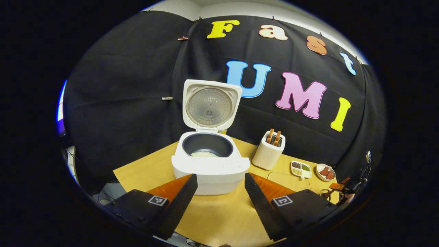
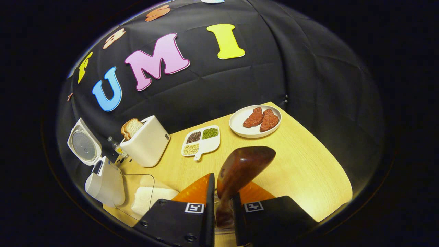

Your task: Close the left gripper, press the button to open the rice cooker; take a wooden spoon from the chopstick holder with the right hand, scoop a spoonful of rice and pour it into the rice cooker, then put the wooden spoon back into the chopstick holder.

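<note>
The white rice cooker (image 1: 210, 168) stands open on the wooden table, its lid (image 1: 210, 106) upright, with a little white rice (image 1: 204, 154) in the dark inner pot. My left gripper (image 1: 220, 176) hovers just in front of it, open and holding nothing. In the right gripper view the cooker (image 2: 104, 183) sits at the far left. My right gripper (image 2: 223, 187) is shut on the handle of a dark wooden spoon (image 2: 245, 164). The spoon's bowl points up and forward over the table. I see no rice on it.
A clear container of white rice (image 2: 147, 199) lies beside the cooker. A white toaster with bread (image 2: 145, 142), a divided dish of beans (image 2: 200, 140) and a plate of meat slices (image 2: 255, 120) stand behind. The wooden table (image 2: 308, 164) ends close on the right.
</note>
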